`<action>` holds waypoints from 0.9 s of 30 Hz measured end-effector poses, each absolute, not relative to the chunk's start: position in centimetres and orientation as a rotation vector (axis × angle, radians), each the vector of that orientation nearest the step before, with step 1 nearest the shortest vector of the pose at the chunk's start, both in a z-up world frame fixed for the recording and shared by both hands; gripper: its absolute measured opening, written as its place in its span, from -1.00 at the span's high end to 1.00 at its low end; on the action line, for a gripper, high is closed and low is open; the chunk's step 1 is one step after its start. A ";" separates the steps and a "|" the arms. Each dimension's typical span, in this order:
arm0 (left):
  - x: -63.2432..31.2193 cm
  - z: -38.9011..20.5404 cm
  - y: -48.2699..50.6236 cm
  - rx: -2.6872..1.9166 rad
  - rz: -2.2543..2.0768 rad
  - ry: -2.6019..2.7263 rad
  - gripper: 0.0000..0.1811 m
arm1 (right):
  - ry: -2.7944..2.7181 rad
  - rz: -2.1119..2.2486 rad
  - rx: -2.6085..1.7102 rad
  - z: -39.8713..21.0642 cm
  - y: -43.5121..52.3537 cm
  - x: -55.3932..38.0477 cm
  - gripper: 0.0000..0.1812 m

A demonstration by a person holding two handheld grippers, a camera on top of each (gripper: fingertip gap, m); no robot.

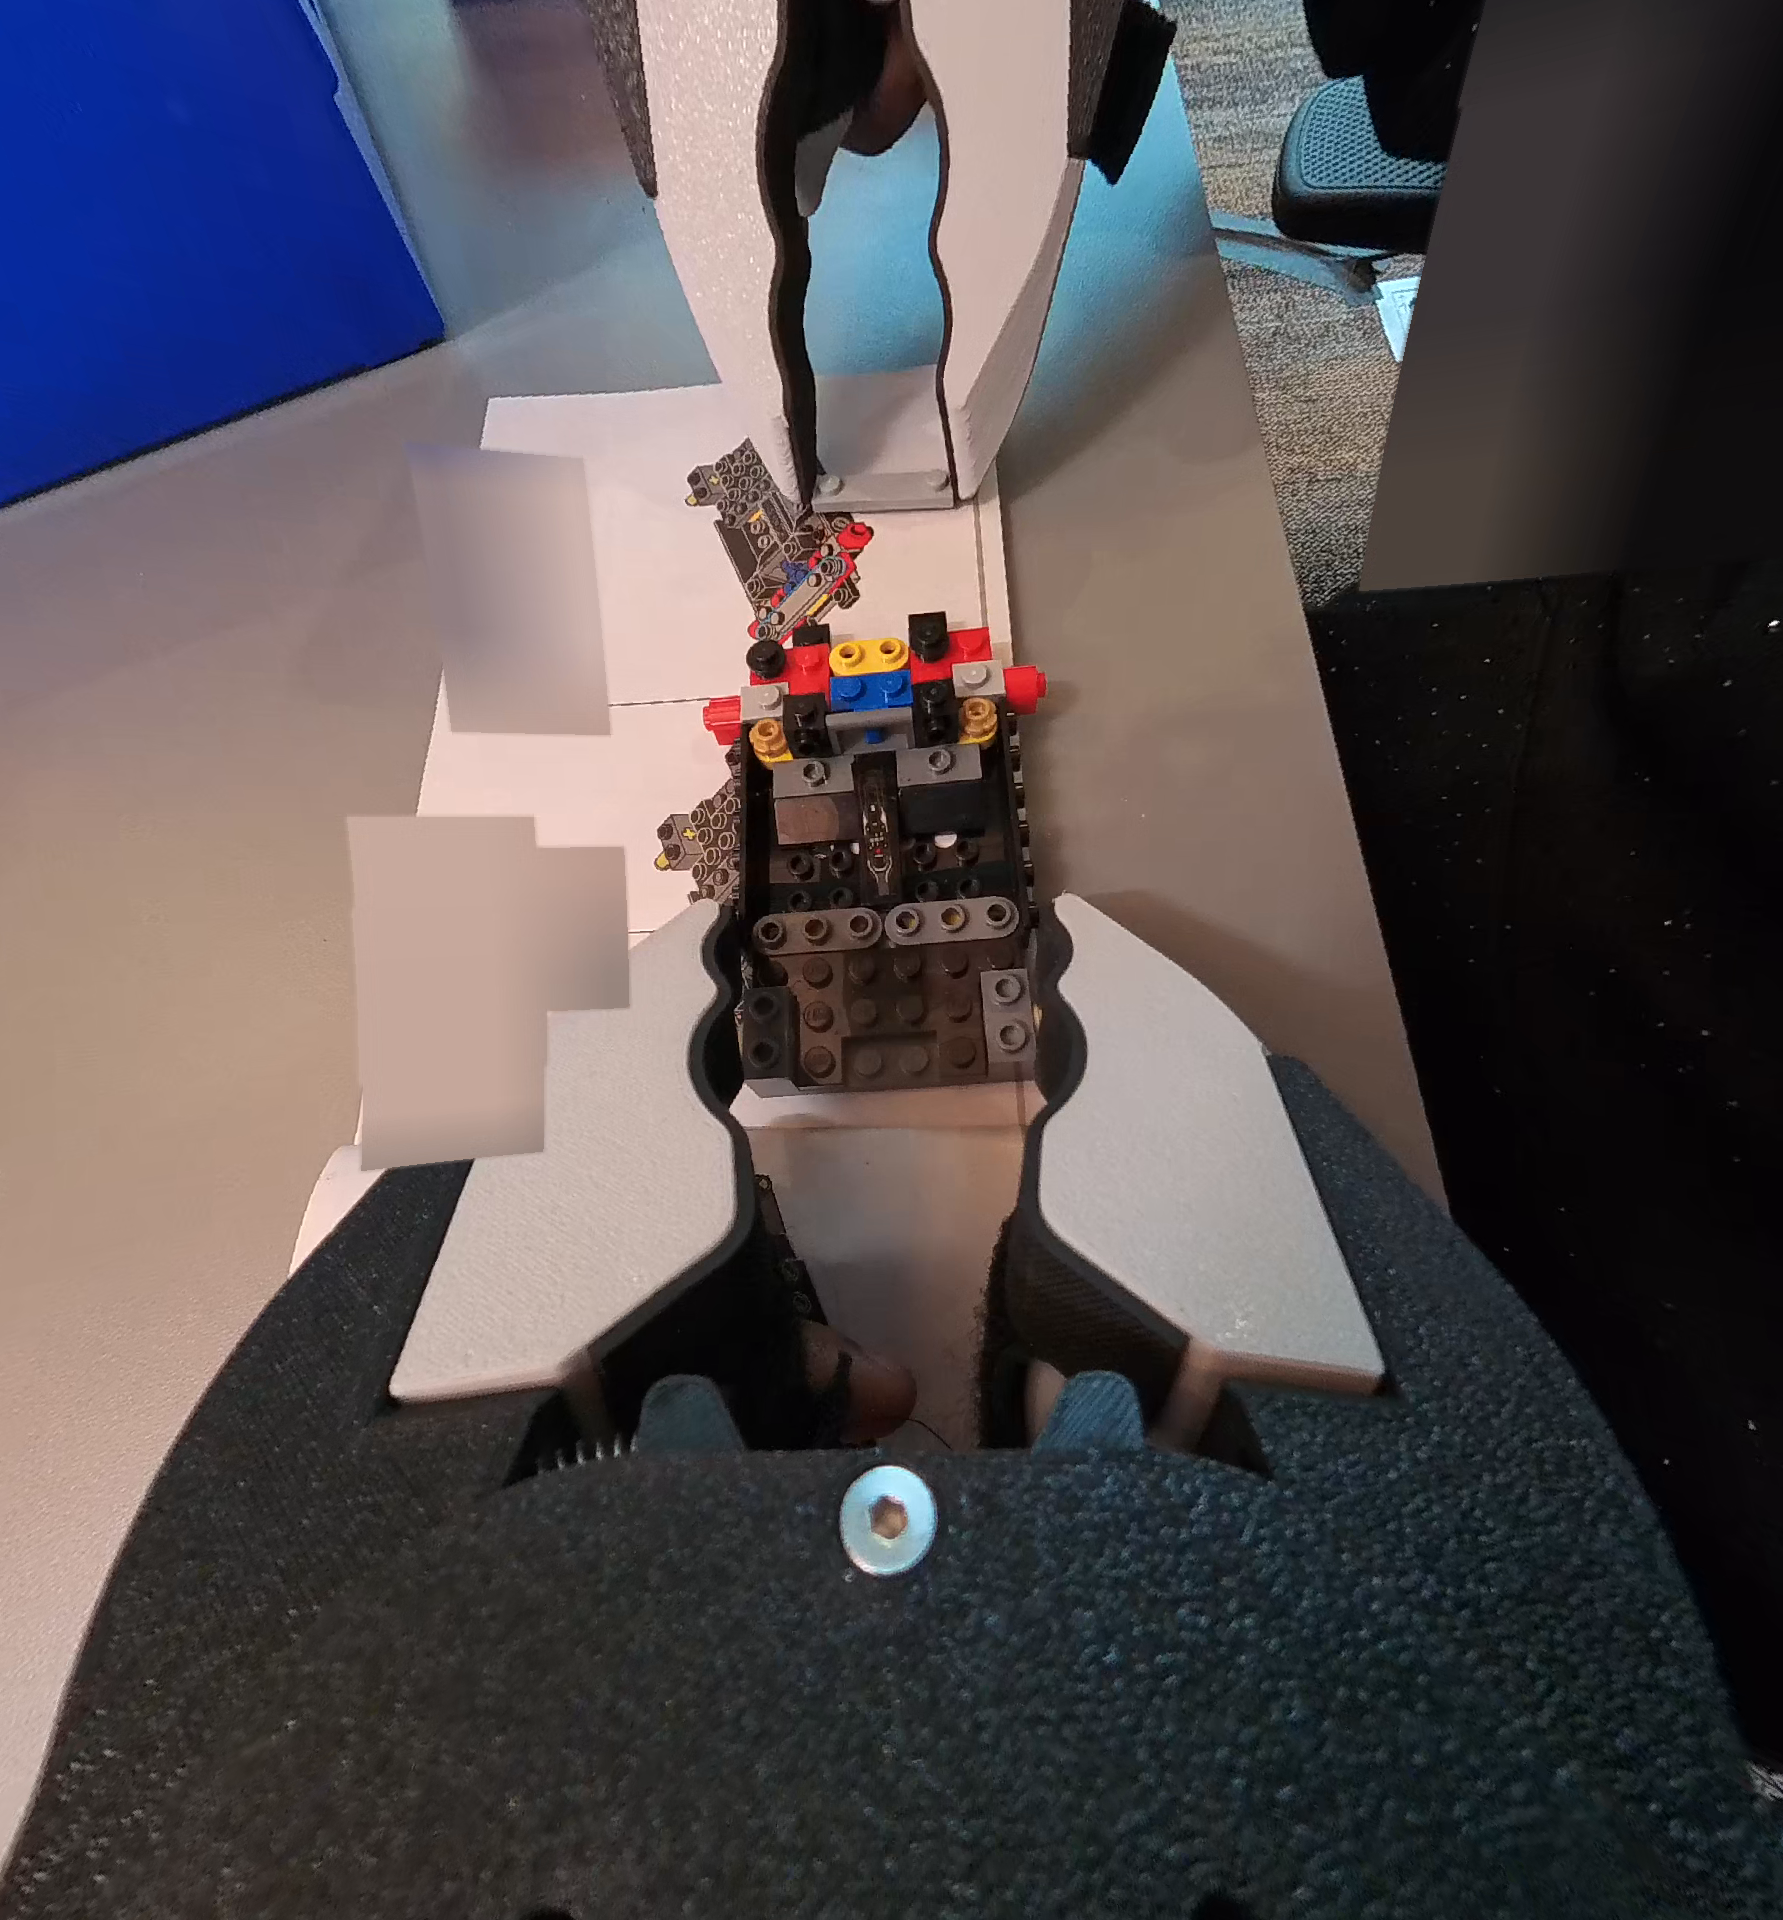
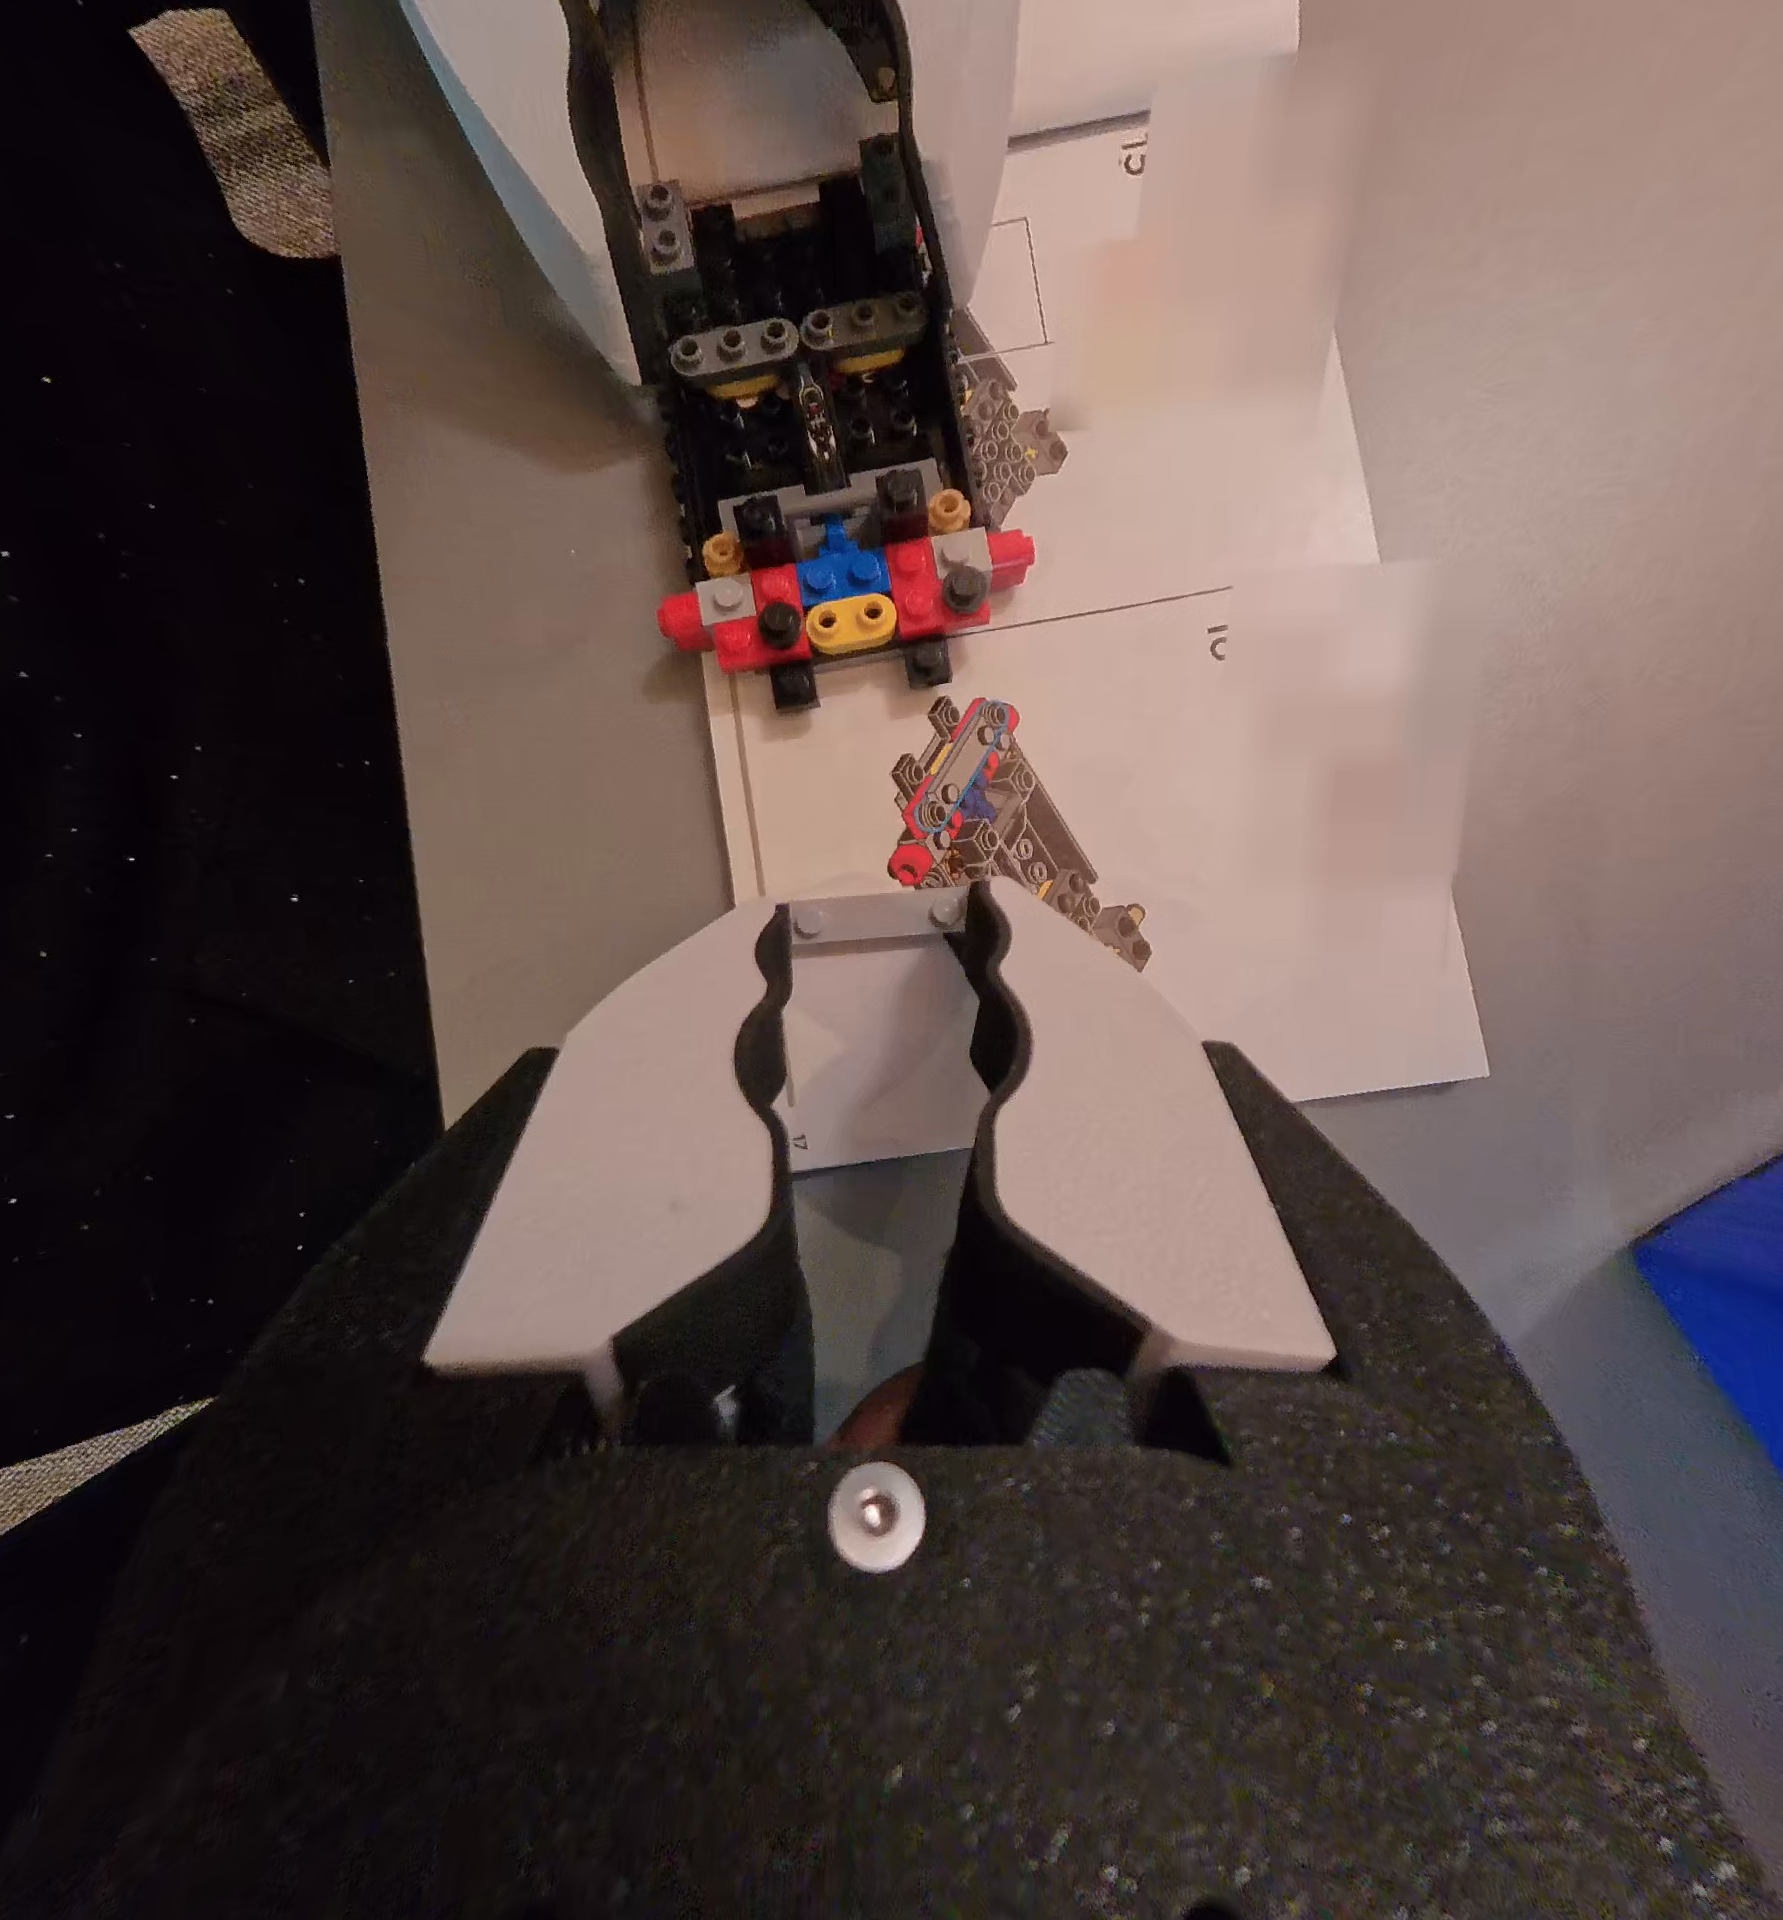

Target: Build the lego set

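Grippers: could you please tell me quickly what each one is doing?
Left gripper: closed on the lego model.
Right gripper: closed on a grey plate.

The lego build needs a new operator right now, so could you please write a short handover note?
Left gripper: jaws shut on the lego model, clamping its dark rear end.
Right gripper: jaws shut on a flat grey plate, held above the instruction booklet, short of the model.
The model rests partly on the booklet, on the table; its red, blue and yellow end faces the right gripper.
Done: the body is largely assembled.
Left: likely fit the grey plate; where it goes is unclear.
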State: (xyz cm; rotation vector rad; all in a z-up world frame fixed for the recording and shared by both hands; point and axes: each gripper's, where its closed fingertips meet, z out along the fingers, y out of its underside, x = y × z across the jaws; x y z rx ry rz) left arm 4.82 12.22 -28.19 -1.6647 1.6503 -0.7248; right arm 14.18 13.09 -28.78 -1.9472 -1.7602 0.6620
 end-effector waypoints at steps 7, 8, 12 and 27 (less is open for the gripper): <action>4.8 -28.2 12.2 -1.665 -0.725 1.651 0.40 | -1.753 0.667 -1.931 -28.5 13.1 14.0 0.64; 4.8 -28.2 12.2 -1.665 -0.725 1.651 0.40 | -1.754 0.668 -1.928 -28.5 13.1 14.0 0.64; 4.8 -28.2 12.2 -1.666 -0.727 1.652 0.40 | -1.738 0.687 -1.873 -27.7 13.1 13.0 0.64; 4.8 -28.2 12.2 -1.661 -0.716 1.655 0.40 | -1.800 0.720 -1.761 -27.2 13.0 9.2 0.64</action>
